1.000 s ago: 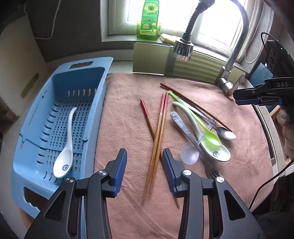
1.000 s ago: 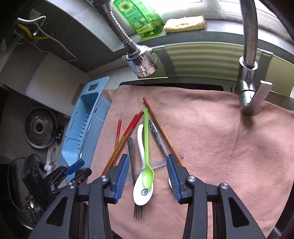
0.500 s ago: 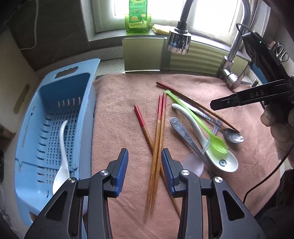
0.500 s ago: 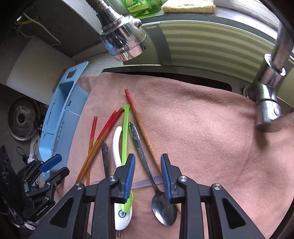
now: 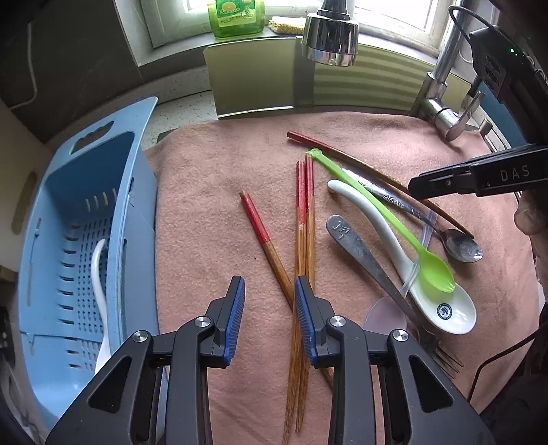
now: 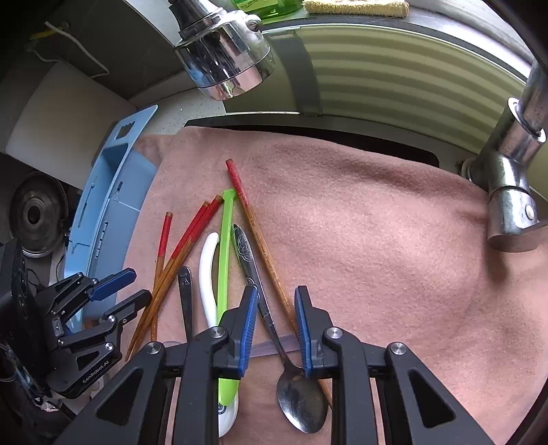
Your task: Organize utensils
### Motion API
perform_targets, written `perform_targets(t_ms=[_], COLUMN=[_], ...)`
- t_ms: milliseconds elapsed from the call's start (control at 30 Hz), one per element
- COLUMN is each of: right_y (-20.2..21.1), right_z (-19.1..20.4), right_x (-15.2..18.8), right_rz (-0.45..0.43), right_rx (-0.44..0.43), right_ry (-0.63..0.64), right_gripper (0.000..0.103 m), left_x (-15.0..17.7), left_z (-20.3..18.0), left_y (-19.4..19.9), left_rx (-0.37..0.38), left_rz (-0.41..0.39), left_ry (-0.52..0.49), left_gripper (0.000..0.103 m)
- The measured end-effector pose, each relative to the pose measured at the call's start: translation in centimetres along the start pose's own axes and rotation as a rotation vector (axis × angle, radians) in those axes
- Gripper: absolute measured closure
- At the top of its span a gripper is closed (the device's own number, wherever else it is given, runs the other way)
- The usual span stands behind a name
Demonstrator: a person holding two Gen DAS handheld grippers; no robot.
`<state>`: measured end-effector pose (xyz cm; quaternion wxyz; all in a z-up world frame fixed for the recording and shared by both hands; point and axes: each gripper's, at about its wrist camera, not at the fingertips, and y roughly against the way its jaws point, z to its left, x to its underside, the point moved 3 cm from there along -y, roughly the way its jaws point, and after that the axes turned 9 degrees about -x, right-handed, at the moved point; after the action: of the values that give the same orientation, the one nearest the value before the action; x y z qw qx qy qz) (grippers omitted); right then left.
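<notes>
Utensils lie on a pink towel (image 5: 212,191). My left gripper (image 5: 269,294) is open above the lower ends of several red-tipped wooden chopsticks (image 5: 301,239). My right gripper (image 6: 274,318) is open, its jaws on either side of a metal spoon (image 6: 263,304), with one chopstick (image 6: 260,239) passing under the right jaw. A green plastic spoon (image 5: 383,219) lies on a white ceramic spoon (image 5: 394,246). A metal fork (image 5: 363,253) lies beside them. A second white spoon (image 5: 101,294) rests in the blue basket (image 5: 68,191).
A chrome faucet head (image 6: 222,58) hangs over the towel's far edge, and the tap base (image 6: 510,191) stands at the right. A green soap bottle (image 5: 236,17) and a sponge (image 6: 352,5) sit on the windowsill. A clear plastic spoon (image 5: 387,315) lies under the fork.
Both grippers have moved lower and closer to the towel. The right gripper shifted right from the green and white spoons to straddle the metal spoon, and its jaws narrowed.
</notes>
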<state>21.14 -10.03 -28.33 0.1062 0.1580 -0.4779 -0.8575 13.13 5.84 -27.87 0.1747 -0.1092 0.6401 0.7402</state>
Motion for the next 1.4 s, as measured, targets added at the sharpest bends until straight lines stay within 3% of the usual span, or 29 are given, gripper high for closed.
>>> perform_targets(t_ms=[233, 400, 967, 1400], right_y=[-0.1, -0.3, -2.3, -0.6], right_z=[0.1, 0.5, 1.1, 0.1], right_x=[-0.1, -0.3, -1.8, -0.6], right_rz=[0.003, 0.007, 0.036, 0.022], right_rx=[0.002, 0.002, 0.074, 0.0], right_ry=[0.005, 0.016, 0.074, 0.028], right_gripper=[0.087, 0.09, 0.092, 0.097], left_x=[0.1, -0.3, -1.1, -0.1], left_z=[-1.1, -1.6, -1.3, -0.7], left_y=[-0.8, -0.9, -2.3, -1.4], left_rx=[-0.005, 0.011, 0.023, 0.052], left_rz=[0.022, 0.016, 0.055, 0.047], left_ry=[-0.038, -0.05, -0.063, 0.012], left_gripper=[0.074, 0.091, 0.092, 0.095])
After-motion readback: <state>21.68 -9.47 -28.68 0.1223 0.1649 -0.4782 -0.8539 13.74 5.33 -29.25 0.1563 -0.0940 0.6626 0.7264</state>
